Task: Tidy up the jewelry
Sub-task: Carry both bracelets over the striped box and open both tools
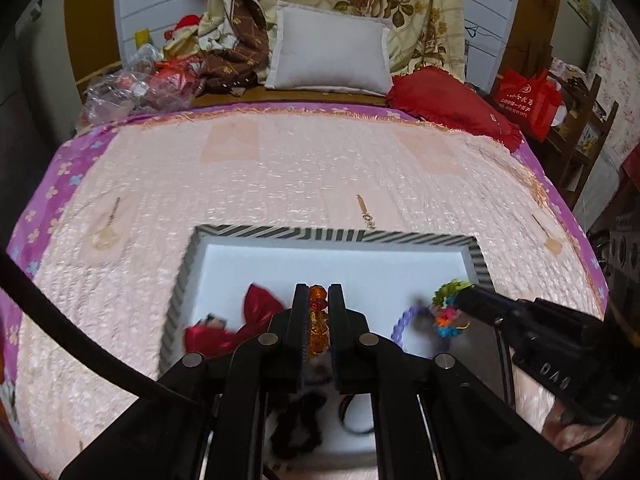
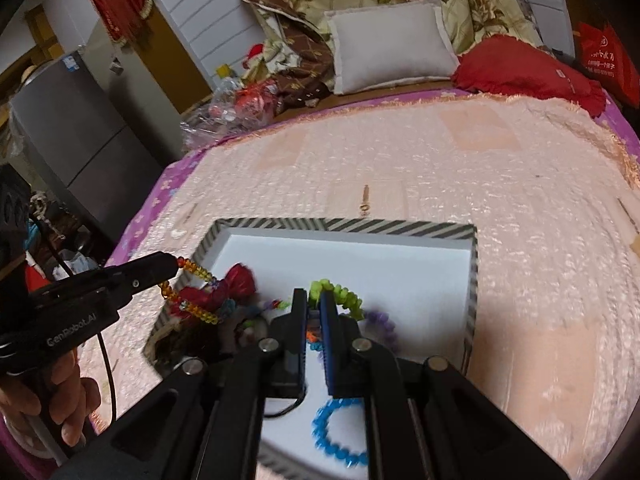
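While both grippers hang over the striped-rim tray point(image 1: 476, 258) on the pink bedspread point(image 1: 280, 168), each already carries a piece, so what matters is where each load lies against the tray's white floor. The left gripper point(image 1: 318, 294) has its jaws drawn narrow on an amber bead bracelet point(image 1: 317, 322), whose strand runs lengthwise between the fingers; in the right wrist view that same amber strand point(image 2: 192, 292) droops over the tray's left rim, half inside and half outside, just above the red fabric piece point(image 2: 240, 280) lying in the tray's left part. The right gripper point(image 2: 314, 298) is pinched close on a green bead bracelet point(image 2: 340, 296), held over the tray's middle, with the loop arcing off to the right of its fingers. Below it, toward the tray's near edge, lies a blue bead bracelet point(image 2: 340, 432), and a purple one point(image 2: 380, 322) sits just beside the green loop. Judging by this, the left load must travel inward from the left rim to land inside, whereas the right load already has tray floor beneath it.
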Available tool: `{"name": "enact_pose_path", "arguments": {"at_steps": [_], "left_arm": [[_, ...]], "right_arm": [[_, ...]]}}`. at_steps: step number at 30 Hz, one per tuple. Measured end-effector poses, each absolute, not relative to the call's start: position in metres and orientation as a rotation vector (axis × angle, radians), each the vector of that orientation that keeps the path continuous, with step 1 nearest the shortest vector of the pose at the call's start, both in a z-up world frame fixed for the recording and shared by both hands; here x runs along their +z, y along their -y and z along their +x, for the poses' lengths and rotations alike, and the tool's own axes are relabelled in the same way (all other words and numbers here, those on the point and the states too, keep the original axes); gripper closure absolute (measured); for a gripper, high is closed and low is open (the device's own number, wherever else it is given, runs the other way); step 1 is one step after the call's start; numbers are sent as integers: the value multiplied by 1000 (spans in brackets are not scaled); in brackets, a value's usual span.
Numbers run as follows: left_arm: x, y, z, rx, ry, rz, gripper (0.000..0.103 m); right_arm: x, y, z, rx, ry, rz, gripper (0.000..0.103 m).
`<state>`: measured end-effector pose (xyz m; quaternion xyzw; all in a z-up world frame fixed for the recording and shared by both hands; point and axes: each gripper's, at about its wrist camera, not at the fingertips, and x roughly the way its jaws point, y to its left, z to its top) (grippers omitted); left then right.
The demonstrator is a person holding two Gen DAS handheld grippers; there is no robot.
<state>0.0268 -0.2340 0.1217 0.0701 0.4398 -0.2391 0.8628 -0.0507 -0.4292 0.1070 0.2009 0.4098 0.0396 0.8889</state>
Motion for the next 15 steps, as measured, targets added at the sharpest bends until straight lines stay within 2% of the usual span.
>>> {"name": "enact_pose_path", "arguments": {"at_steps": [6, 15], "left_arm": [[99, 263, 58, -533, -963, 119, 100], [61, 241, 94, -433, -1038, 95, 100]], "right_arm": [[89, 449, -22, -9, -882, 435, 97], [59, 424, 22, 35, -962, 420, 97]]}}
